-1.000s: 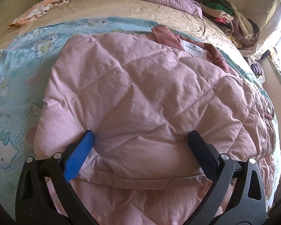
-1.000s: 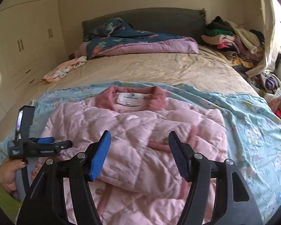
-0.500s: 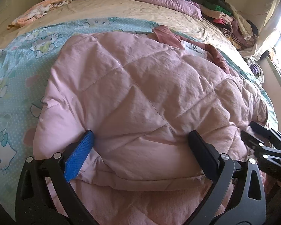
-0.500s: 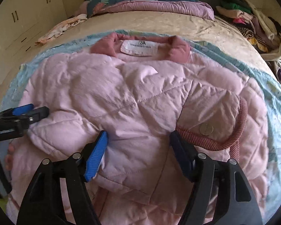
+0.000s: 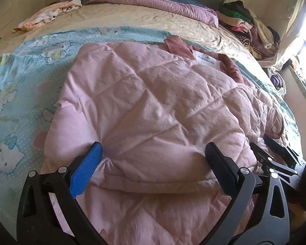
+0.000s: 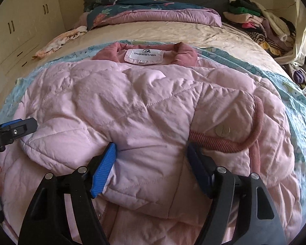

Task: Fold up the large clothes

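Since a second ago my right claw [image 6: 151, 163] has been dropping from above the bed down onto the jacket, and it is now showing at the right edge of the left view, where it was missing before; my left claw [image 5: 153, 159] has hardly been shifting.

Around the work, a folded purple and dark floral quilt [image 6: 153, 12] is lying at the far end of the bed [image 6: 157, 32], a heap of loose clothes [image 6: 261, 24] is sitting far right, and a small pale floral garment [image 6: 59, 40] is lying far left near the wardrobe doors [image 6: 20, 32]. Nothing is blocking either claw.

I am looking at a pink quilted jacket [image 6: 132, 102], puffy and creased, with a darker rose ribbed collar [image 6: 183, 55], a white label [image 6: 142, 56] and a ribbed cuff with a metal snap [image 6: 222, 131]. It is lying on a turquoise cartoon blanket [image 5: 30, 77] across the near half of the bed.

A folded edge of the jacket is bulging between both claws. My left claw is standing wide with its fingers pressing into the padding. My right claw's jaws are opening, the fold sitting between them; I cannot tell whether it is gripping.
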Available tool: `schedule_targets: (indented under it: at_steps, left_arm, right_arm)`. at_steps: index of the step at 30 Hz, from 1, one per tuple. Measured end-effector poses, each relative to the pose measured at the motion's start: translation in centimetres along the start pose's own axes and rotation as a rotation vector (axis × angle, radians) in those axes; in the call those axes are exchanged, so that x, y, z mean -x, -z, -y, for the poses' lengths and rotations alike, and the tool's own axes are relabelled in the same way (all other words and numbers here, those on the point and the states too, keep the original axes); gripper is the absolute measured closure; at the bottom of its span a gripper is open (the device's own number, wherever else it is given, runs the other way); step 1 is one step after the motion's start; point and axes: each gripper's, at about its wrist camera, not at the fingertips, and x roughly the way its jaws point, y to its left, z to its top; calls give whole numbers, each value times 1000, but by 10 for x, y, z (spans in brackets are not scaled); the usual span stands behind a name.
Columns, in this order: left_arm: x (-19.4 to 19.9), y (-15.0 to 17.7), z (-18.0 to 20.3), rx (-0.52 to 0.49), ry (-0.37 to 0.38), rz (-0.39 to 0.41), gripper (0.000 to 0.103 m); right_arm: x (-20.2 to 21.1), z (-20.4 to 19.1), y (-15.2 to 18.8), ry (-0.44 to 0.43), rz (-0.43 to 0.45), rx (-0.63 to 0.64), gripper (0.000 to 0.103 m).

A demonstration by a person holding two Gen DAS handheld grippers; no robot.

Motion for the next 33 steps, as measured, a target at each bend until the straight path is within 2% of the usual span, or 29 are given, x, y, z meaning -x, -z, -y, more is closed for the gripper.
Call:
schedule_targets:
  at_steps: [12, 16, 25, 26, 27, 33]
  left_arm:
    - [20, 11, 4, -5, 7, 20, 9]
    - [26, 18, 1, 3, 16, 19, 9]
    - [50, 26, -2, 13, 14, 46, 9]
    - [52, 26, -2, 15, 16, 49, 9]
    - [55, 26, -2, 16, 22, 52, 9]
    - [69, 29, 2, 6, 31, 70, 9]
  right_arm:
    - [22, -1, 17, 2, 2, -58, 28]
    - [35, 6, 22, -44, 14, -110, 18]
    - [63, 2, 31, -84, 35, -133, 16]
    - [66, 3, 31, -85, 36, -135, 7]
    - [69, 3, 32, -87, 41, -140, 5]
    - [83, 1, 36, -92, 54, -150, 5]
